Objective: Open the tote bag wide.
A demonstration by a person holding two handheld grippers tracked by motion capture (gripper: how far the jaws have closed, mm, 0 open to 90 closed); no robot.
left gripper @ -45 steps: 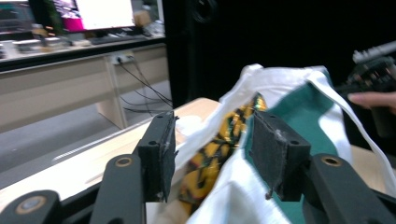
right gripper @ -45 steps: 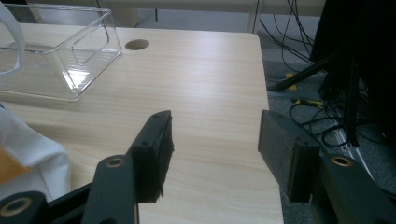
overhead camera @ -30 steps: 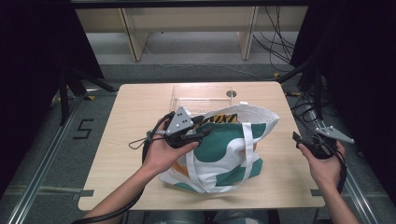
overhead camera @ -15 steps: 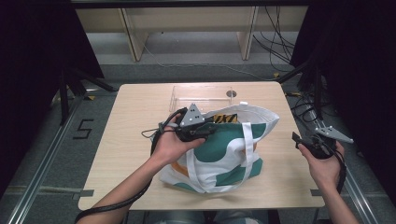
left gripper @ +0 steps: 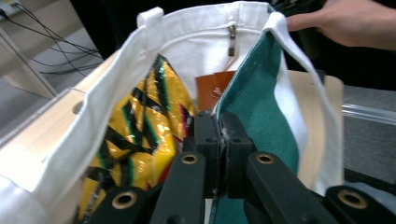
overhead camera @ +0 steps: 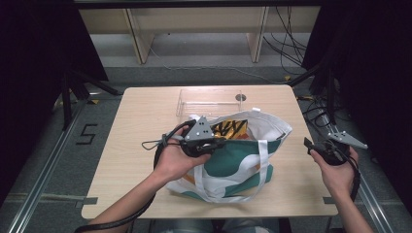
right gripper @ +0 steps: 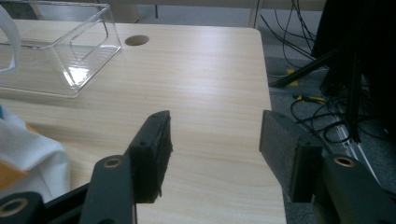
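- High view: one tote bag (overhead camera: 233, 155), white with green patches, is seen at the centre of the frame on one wooden table (overhead camera: 141, 121); one clear plastic box (overhead camera: 209, 101) stands just above it, and two hand-held grippers are counted.
- One yellow snack packet (left gripper: 140, 140) with black stripes is seen inside the bag, at lower left of the left gripper view.
- Against the frame of a second ago, the left gripper (overhead camera: 216, 143) has been shifted slightly right onto the bag's rim; its jaws have just been closing and are now clamped together on the green edge.
- The left hand (overhead camera: 175, 158) is held over the bag's left side, palm down.
- The right gripper (overhead camera: 307, 144) is held at the frame's right edge, well apart from the bag, unmoved, its jaws apart with nothing between them.
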